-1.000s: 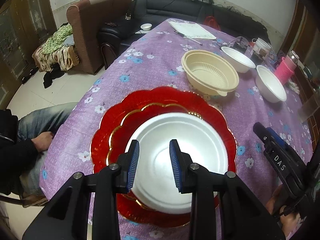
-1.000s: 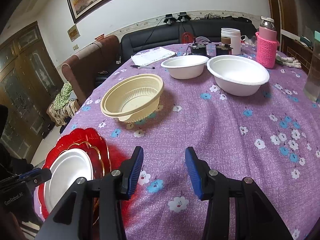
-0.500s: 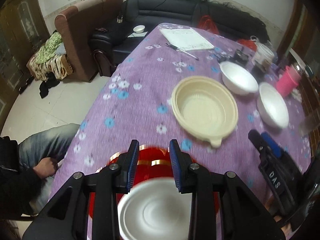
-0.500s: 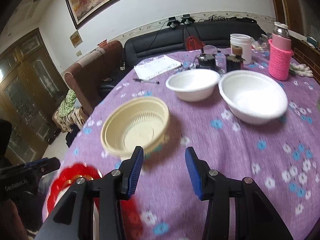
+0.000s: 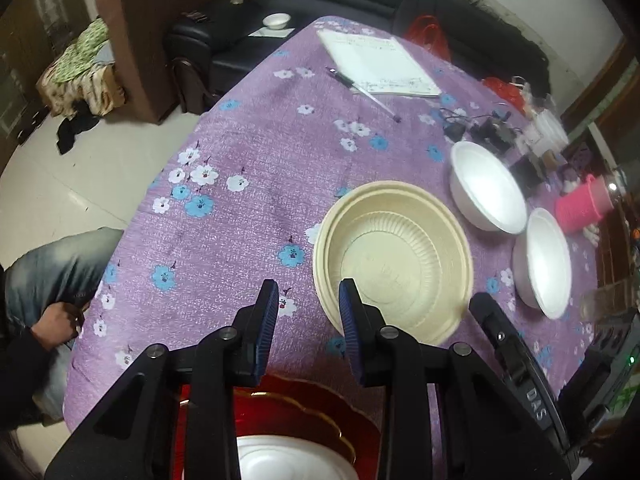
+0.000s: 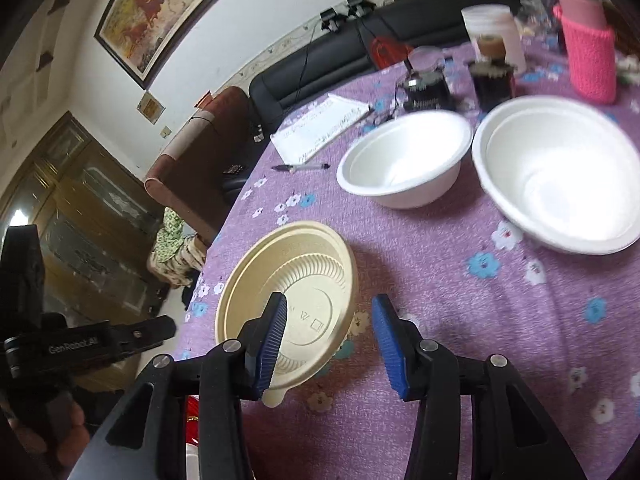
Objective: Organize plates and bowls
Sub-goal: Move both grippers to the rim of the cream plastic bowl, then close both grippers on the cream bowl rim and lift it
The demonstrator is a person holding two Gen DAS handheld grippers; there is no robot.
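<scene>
Cream bowl [image 6: 286, 300] sits on the purple flowered tablecloth [image 5: 248, 184], and the right gripper [image 6: 330, 340] hangs just above its near rim, jaws wide with nothing in them, left finger over the bowl's inside. Left gripper [image 5: 308, 330] is open and empty too, bowl just off to its right. Red plates [image 5: 296, 424] with a white plate [image 5: 288, 460] on top lie under it. Two white bowls [image 6: 404, 156] sit further back.

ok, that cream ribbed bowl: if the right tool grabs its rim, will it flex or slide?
The cream bowl looks like thin moulded plastic, so probably light, and its rim may flex under a pinch. It sits on a tablecloth, so a push would likely slide it or bunch the cloth.
</scene>
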